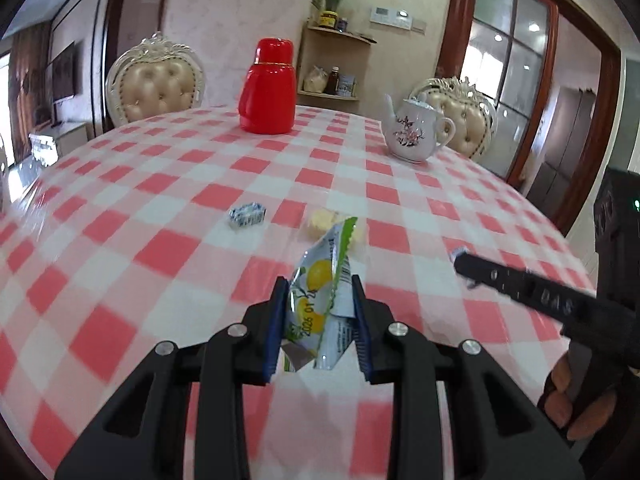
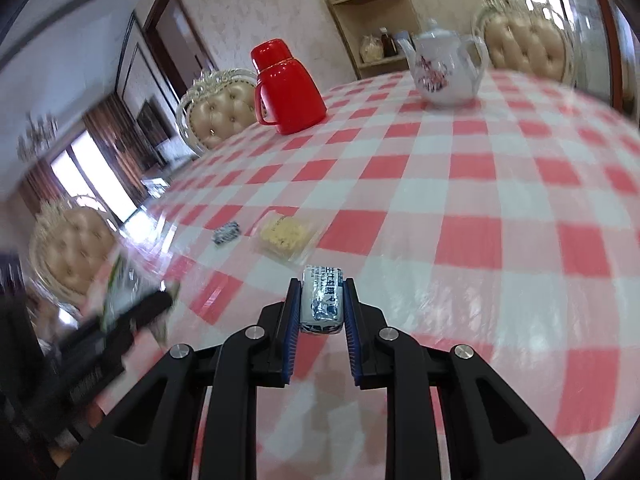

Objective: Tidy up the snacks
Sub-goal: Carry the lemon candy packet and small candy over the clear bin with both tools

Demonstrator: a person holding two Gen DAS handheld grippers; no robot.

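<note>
The left hand-held gripper [image 1: 320,316] is clamped on a crumpled lemon packet [image 1: 320,292], pinched low with most of the foil sticking up past the fingers; thin and slick, it could slide out or fold over if swung fast. The right hand-held gripper [image 2: 322,304] is clamped on a white-and-blue candy [image 2: 322,300], a small rounded roll that could squirt forward. On the checked surface [image 2: 460,240], a second blue candy [image 2: 226,233] and a clear yellow snack pack [image 2: 285,236] lie farther off, to the left.
</note>
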